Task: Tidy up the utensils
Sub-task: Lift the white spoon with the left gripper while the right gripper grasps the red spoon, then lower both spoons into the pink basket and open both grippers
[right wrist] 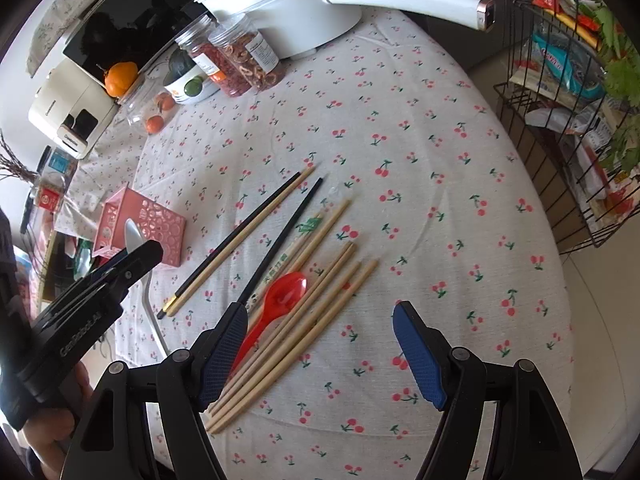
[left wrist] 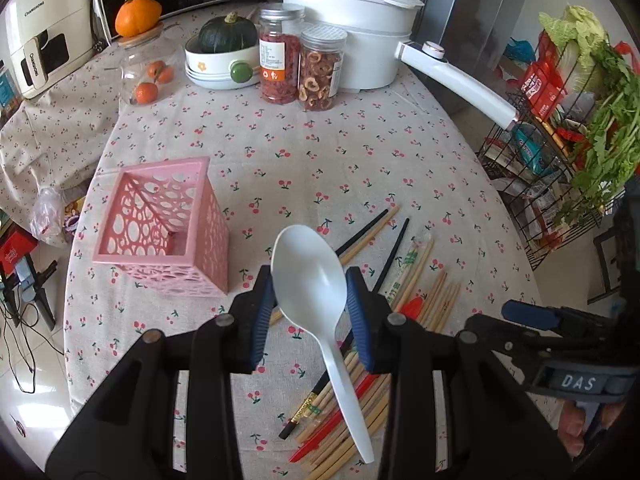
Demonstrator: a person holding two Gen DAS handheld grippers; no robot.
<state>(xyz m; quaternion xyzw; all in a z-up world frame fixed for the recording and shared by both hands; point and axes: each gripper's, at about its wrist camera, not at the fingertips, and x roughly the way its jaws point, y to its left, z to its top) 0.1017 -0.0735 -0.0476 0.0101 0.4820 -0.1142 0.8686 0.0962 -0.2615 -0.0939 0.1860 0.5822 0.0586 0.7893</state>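
Observation:
My left gripper (left wrist: 309, 286) is shut on a white plastic spoon (left wrist: 316, 280), bowl gripped between the blue pads, held above the table; it also shows in the right wrist view (right wrist: 134, 236). The pink perforated holder (left wrist: 160, 226) stands to its left, empty, and shows in the right wrist view (right wrist: 140, 224). Bamboo chopsticks (right wrist: 304, 320), two black chopsticks (right wrist: 280, 248) and a red plastic spoon (right wrist: 280, 300) lie on the cherry tablecloth. My right gripper (right wrist: 320, 344) is open and empty just above the bamboo chopsticks.
A white pot (left wrist: 352, 28) with a long handle (left wrist: 460, 80), two jars (left wrist: 300, 68), a bowl with a green squash (left wrist: 224, 52) and a glass jar of oranges (left wrist: 148, 68) stand at the back. A wire rack with vegetables (left wrist: 568, 140) stands right of the table.

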